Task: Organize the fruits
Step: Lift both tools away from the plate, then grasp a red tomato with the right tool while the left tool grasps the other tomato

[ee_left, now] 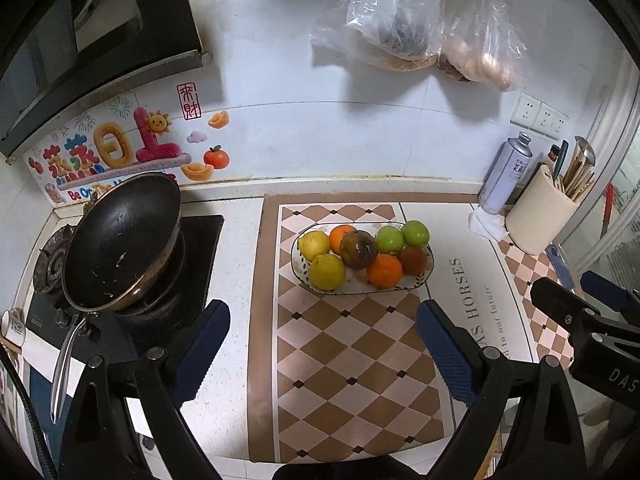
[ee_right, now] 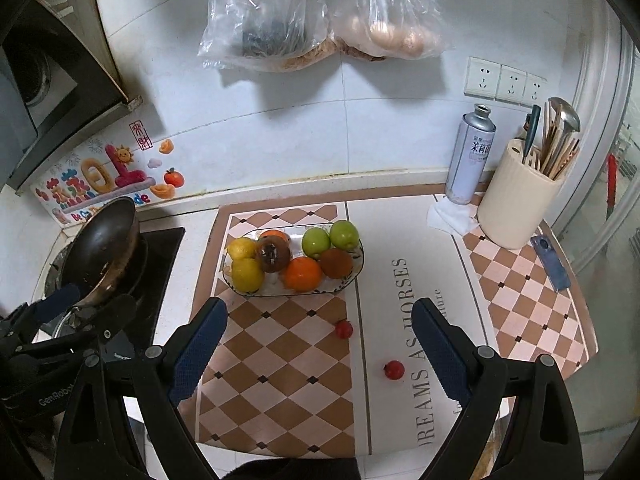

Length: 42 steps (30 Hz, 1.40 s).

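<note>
Blue-padded, my left gripper (ee_left: 323, 354) and right gripper (ee_right: 320, 350) both tilt down over the checkered mat (ee_right: 280, 380), jaws spread wide and empty. I see the fruit plate (ee_right: 352, 268) at twelve o'clock, well ahead of both. Two small red fruits (ee_right: 343, 329) lie loose between my right fingers, untouched.

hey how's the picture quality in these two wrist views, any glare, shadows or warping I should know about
Left wrist view: strong fisheye bending of the counter edge and dark corners; the hanging plastic bags catch glare and cast soft shadows on the wall; the fruit plate is sharp. Right wrist view: same warping; the small red fruits on the mat are crisp, with evenly lit tiles.
</note>
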Motion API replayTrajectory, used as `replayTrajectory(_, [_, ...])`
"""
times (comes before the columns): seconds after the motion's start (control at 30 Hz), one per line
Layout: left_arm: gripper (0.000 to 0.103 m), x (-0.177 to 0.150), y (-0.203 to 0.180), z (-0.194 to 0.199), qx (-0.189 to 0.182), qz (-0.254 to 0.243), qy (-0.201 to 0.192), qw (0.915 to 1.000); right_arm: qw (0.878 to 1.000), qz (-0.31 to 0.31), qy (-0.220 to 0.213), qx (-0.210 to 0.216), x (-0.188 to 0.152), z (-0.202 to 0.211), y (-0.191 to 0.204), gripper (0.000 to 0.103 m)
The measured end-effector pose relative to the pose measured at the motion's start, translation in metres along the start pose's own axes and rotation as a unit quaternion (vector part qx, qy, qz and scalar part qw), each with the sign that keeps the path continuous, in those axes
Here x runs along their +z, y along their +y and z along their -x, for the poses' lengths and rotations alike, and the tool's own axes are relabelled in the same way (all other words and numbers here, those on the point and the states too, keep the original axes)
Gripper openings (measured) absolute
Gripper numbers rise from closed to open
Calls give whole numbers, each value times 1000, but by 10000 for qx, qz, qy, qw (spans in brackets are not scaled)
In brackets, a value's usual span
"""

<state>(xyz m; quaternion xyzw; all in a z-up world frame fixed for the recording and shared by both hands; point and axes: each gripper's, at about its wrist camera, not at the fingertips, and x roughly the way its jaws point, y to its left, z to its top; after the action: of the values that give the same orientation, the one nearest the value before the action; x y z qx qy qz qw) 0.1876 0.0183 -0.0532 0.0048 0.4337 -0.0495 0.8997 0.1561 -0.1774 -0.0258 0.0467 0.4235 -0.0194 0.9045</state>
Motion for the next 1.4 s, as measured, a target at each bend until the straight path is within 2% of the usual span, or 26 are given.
replayTrajectory(0.17, [96, 1, -6, -4, -76, 46, 60, 9999, 9990, -219, 14, 392, 1, -6, -15, 101])
replayTrajectory(0.2, [103, 2, -9, -8, -88, 41, 94, 9999, 9982, -342, 42, 485, 1, -12, -24, 101])
replayTrajectory(0.27, [103, 3, -16, -18, 27, -18, 143, 9999, 9970, -538, 158, 541, 0, -26, -40, 101])
replayTrajectory(0.4, [103, 2, -34, -47, 362, -152, 322, 9987, 9922, -910, 731, 437, -14, -80, -83, 101])
replayTrajectory(0.47, [103, 0, -46, -71, 521, -272, 509, 9970, 9884, -974, 1138, 255, -31, -119, -104, 100])
replayTrajectory(0.5, [103, -2, -52, -83, 573, -310, 630, 9959, 9864, -962, 1319, 194, -39, -135, -110, 98])
replayTrajectory(0.57, [103, -7, -65, -115, 631, -401, 977, 9924, 9786, -1001, 1790, 186, -60, -175, -125, 80])
replayTrajectory(0.63, [103, -13, -76, -143, 640, -475, 1304, 9883, 9713, -980, 2159, 204, -81, -208, -133, 74])
replayTrajectory(0.7, [103, -19, -85, -170, 592, -476, 1630, 9837, 9671, -959, 2345, 209, -96, -231, -138, 68])
replayTrajectory(0.77, [103, -26, -91, -196, 530, -381, 2007, 9775, 9630, -964, 2499, 305, -107, -248, -142, 51])
replayTrajectory(0.87, [103, -33, -99, -222, 436, -228, 2316, 9716, 9639, -809, 2514, 339, -116, -260, -144, 37])
replayTrajectory(1.0, [103, -37, -117, -247, 325, -238, 2536, 9665, 9706, -666, 2277, 410, -114, -255, -148, 35])
replayTrajectory(1.13, [102, -39, -140, -270, 29, -304, 2730, 9615, 9723, -702, 2191, 425, -107, -248, -160, 35])
replayTrajectory(1.17, [101, -40, -146, -275, -26, -341, 2763, 9605, 9722, -723, 2186, 418, -105, -248, -164, 35])
replayTrajectory(1.23, [93, -43, -160, -285, -112, -450, 2808, 9586, 9721, -750, 2189, 397, -104, -247, -172, 35])
replayTrajectory(1.27, [83, -44, -164, -289, -158, -480, 2835, 9576, 9719, -761, 2193, 388, -106, -246, -174, 35])
replayTrajectory(1.37, [65, -50, -176, -299, -270, -523, 2947, 9538, 9710, -804, 2224, 355, -104, -247, -184, 35])
replayTrajectory(1.4, [57, -51, -179, -301, -279, -541, 2964, 9531, 9706, -829, 2231, 357, -104, -247, -189, 35])
